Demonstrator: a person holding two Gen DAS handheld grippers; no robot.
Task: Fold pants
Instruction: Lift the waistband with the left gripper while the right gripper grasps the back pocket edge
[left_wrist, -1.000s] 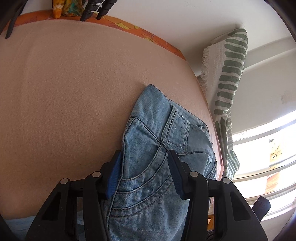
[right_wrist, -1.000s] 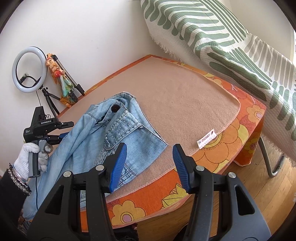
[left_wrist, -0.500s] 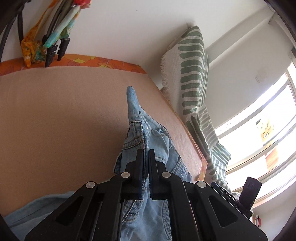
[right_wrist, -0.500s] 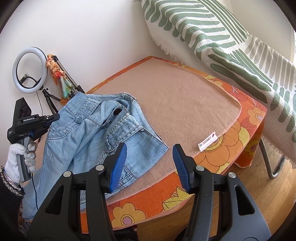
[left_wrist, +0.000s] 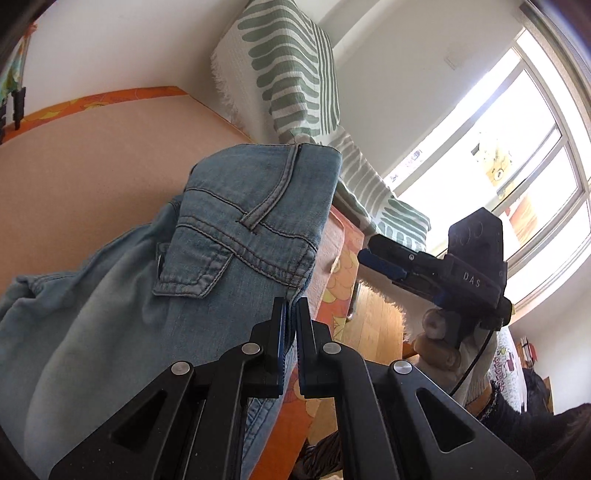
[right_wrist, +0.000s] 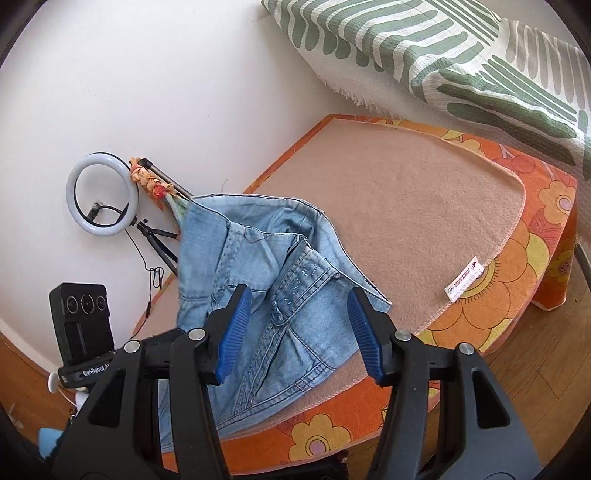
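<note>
Well, the tabletop (right_wrist: 406, 206) with its tan mat carries the jeans (right_wrist: 266, 280), waist end lifted off it, legs trailing over the near edge. Left hand-held gripper (left_wrist: 291, 314) is pinched on denim, probably a side seam. Right hand-held gripper (right_wrist: 299, 332) hangs wide open, empty; it should take the opposite waist corner.

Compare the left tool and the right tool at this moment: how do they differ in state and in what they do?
The left tool is shut, its jaws nearly together, while the right tool is wide open. The left tool pinches the edge of the jeans and holds the waist up off the mat; the right tool holds nothing and hangs over the jeans near the front edge. Both have black frames with blue pads.
</note>
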